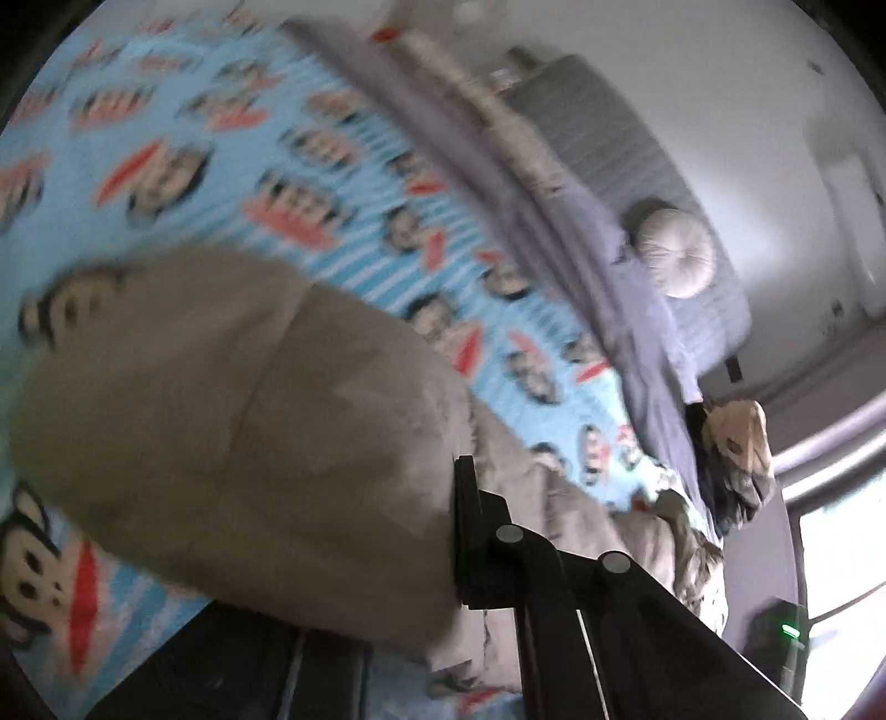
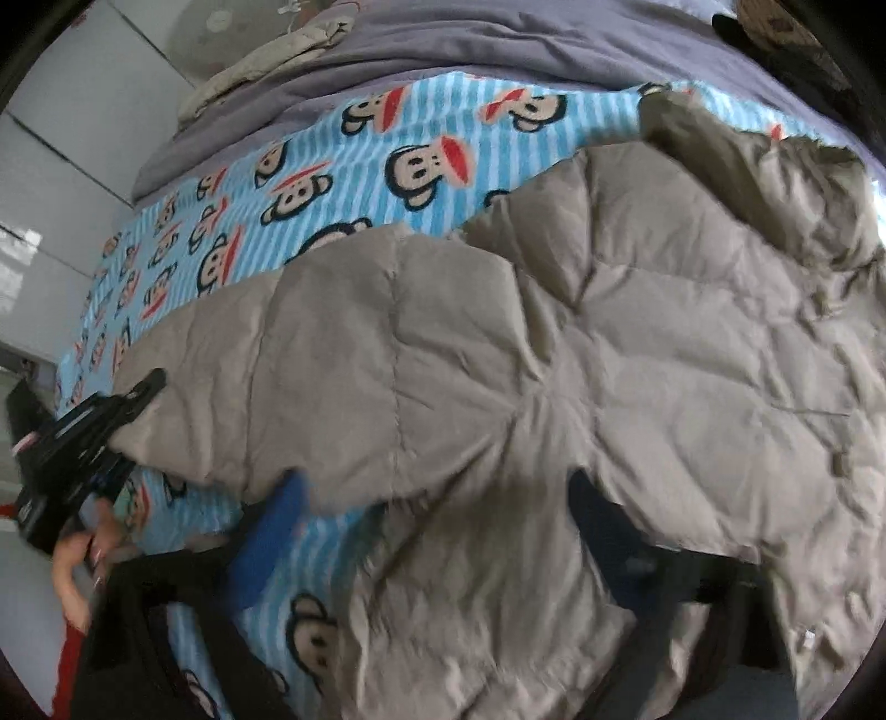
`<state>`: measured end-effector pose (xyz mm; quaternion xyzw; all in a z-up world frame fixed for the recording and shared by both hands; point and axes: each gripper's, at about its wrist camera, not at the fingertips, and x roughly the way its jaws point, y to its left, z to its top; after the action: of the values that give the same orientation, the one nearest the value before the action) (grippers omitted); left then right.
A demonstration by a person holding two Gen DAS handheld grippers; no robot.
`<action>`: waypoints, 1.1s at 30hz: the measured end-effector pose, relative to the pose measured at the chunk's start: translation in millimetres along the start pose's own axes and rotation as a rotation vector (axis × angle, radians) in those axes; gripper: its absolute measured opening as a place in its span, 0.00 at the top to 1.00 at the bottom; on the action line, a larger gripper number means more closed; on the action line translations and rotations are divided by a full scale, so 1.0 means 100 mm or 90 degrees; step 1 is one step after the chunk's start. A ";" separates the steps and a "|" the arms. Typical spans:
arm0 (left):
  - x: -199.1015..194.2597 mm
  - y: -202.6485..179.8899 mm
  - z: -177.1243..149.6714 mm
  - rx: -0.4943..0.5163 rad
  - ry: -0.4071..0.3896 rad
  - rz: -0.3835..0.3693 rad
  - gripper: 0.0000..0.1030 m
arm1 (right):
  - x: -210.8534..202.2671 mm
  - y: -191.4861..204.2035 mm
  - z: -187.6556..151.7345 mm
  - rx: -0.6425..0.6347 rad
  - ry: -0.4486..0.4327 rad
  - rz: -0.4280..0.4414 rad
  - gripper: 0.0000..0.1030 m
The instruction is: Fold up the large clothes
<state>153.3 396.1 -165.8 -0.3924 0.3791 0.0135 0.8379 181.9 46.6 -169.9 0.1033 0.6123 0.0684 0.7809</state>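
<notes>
- Beige quilted fabric: my left claw (image 2: 145, 387) is clamped on the edge of the puffer jacket (image 2: 554, 354), jaws fully closed on it.
- My right claw (image 2: 437, 498) is partly spread; its blue finger (image 2: 271, 531) lies at the jacket's near hem with fabric bunched between the fingers. I cannot tell whether the pads press on it.
- The jacket lies spread on the blue striped monkey-print blanket (image 2: 343, 160), beyond which is a grey sheet (image 2: 470, 50).
- No readable writing.
</notes>
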 end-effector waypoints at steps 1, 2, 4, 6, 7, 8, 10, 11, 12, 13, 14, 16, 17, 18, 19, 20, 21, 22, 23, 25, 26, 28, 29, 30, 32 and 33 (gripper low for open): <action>-0.05 -0.09 0.02 0.017 -0.006 -0.006 0.92 | 0.09 -0.03 0.02 0.015 0.014 0.014 0.71; -0.11 -0.21 0.04 0.036 -0.013 -0.014 0.92 | 0.15 -0.07 0.02 0.031 0.024 0.028 0.77; -0.18 -0.50 0.06 0.071 -0.022 -0.036 0.92 | 0.25 -0.11 0.02 0.047 0.024 0.042 0.78; -0.24 -0.81 0.03 0.104 -0.025 -0.063 0.92 | 0.35 -0.13 0.03 0.046 0.026 0.045 0.78; -0.24 -1.05 0.00 0.134 -0.023 -0.079 0.92 | 0.41 -0.14 0.04 0.045 0.029 0.045 0.78; -0.27 -1.20 -0.07 0.154 -0.021 -0.088 0.92 | 0.44 -0.15 0.05 0.045 0.034 0.048 0.78; -0.26 -1.65 -0.19 0.209 -0.014 -0.121 0.92 | 0.48 -0.17 0.09 0.046 0.048 0.065 0.78; -0.25 -1.81 -0.25 0.226 -0.008 -0.134 0.92 | 0.47 -0.19 0.11 0.048 0.056 0.077 0.78; -0.22 -2.01 -0.33 0.245 0.000 -0.149 0.92 | 0.44 -0.23 0.13 0.055 0.063 0.097 0.78; -0.17 -2.23 -0.41 0.270 0.012 -0.163 0.92 | 0.39 -0.29 0.14 0.067 0.066 0.116 0.78; -0.10 -2.44 -0.51 0.299 0.022 -0.171 0.92 | 0.31 -0.38 0.14 0.083 0.062 0.130 0.78; 0.09 -2.89 -0.79 0.369 0.050 -0.175 0.92 | 0.14 -0.59 0.09 0.111 0.048 0.147 0.78; 0.18 -3.05 -0.92 0.393 0.071 -0.175 0.92 | 0.05 -0.72 0.05 0.124 0.038 0.148 0.78; 0.27 -3.20 -1.06 0.414 0.088 -0.174 0.92 | -0.07 -0.89 0.01 0.139 0.025 0.143 0.78; 0.42 -3.36 -1.24 0.442 0.110 -0.171 0.92 | -0.18 -1.07 -0.03 0.154 0.014 0.136 0.78; 0.58 -3.50 -1.42 0.471 0.131 -0.160 0.92 | -0.27 -1.23 -0.08 0.167 0.005 0.127 0.78; 0.78 -3.63 -1.64 0.506 0.155 -0.136 0.92 | -0.35 -1.38 -0.11 0.178 -0.003 0.114 0.78; 0.91 -3.70 -1.82 0.531 0.170 -0.115 0.92 | -0.43 -1.57 -0.16 0.190 -0.012 0.097 0.78; 1.07 -3.76 -2.02 0.561 0.185 -0.086 0.92 | -0.50 -1.73 -0.20 0.203 -0.019 0.082 0.78; 1.39 -3.82 -2.37 0.615 0.220 -0.029 0.92 | -0.62 -2.05 -0.30 0.233 -0.031 0.055 0.78; 1.55 -3.82 -2.53 0.641 0.239 0.002 0.92 | -0.66 -2.18 -0.34 0.245 -0.036 0.046 0.78; 1.66 -3.78 -2.77 0.677 0.251 0.040 0.85 | -0.73 -2.40 -0.42 0.269 -0.047 0.030 0.78; 1.67 -3.73 -2.87 0.692 0.252 0.052 0.74 | -0.74 -2.46 -0.43 0.275 -0.052 0.027 0.78; 1.67 -3.71 -2.91 0.700 0.254 0.052 0.38 | -0.74 -2.52 -0.43 0.279 -0.056 0.023 0.78; 1.59 -3.66 -2.95 0.704 0.230 0.045 0.12 | -0.70 -2.63 -0.44 0.284 -0.061 0.020 0.77; 1.54 -3.67 -2.95 0.715 0.221 0.045 0.12 | -0.70 -2.65 -0.43 0.287 -0.065 0.022 0.77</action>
<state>196.0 -97.1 -147.3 0.1277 0.4728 -0.2262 0.8420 118.2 -223.5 -179.2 0.2888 0.5701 -0.0619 0.7667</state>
